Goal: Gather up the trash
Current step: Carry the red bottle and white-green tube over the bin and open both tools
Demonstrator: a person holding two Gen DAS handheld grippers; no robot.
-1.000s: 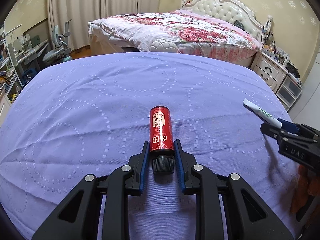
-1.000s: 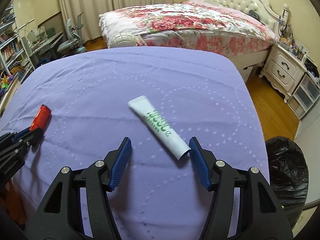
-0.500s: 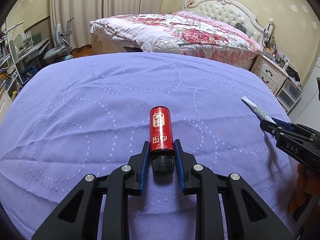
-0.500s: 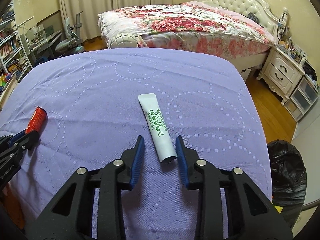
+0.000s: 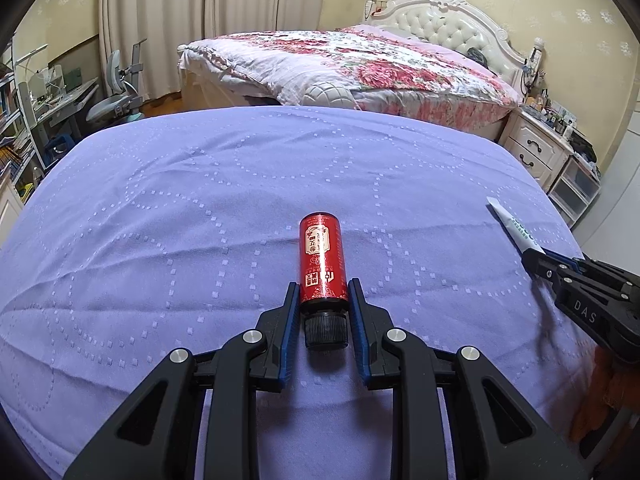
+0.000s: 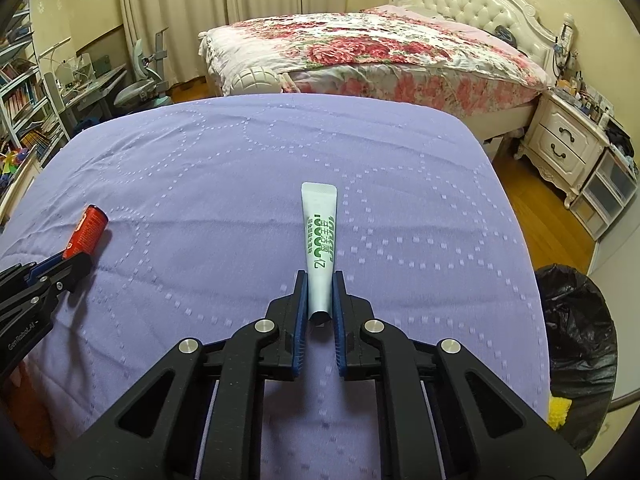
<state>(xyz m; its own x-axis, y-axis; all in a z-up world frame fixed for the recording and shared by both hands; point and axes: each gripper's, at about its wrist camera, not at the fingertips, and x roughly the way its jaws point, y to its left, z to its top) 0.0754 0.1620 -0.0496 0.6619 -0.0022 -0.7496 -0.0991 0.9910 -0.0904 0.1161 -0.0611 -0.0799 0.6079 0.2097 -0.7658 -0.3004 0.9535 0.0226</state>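
Gripping both bits of trash at once, nearest the cameras. Left gripper [image 5: 323, 298]: jaws nearly closed, blue pads pressed on the lower end of the red bottle [image 5: 322, 257], just above its black screw cap [image 5: 325, 329]. Bottle lies on the purple bedspread [image 5: 200, 208], base pointing away. Right gripper [image 6: 320, 286]: jaws have just been closing and are now drawn in as far as they go, clamped on the open near end of the white tube [image 6: 319, 240] w/ green print; tube lies flat, its crimped end pointing away.

Handling, as a guess: the bottle looks rigid, w/ a glossy wrap, so prob slick; being round, it could roll or pivot in flat pads. Hold near the cap is off-centre, so the far end may droop on lifting. A mid-body grip would sit better balanced. Weight unknown; can't tell if full.

Tube looks soft & light, prob near empty; it flattens under the pads rather than resisting. Held at one end it'll likely dangle, but little mass, so low slip risk. No cap visible at the gripped end, so residue might squeeze out.

Further off, beyond the bed's right edge: the black-lined bin [image 6: 576, 344] on the floor, likely the drop point. Behind, the floral bed [image 6: 380, 52] & nightstand [image 6: 568, 140].
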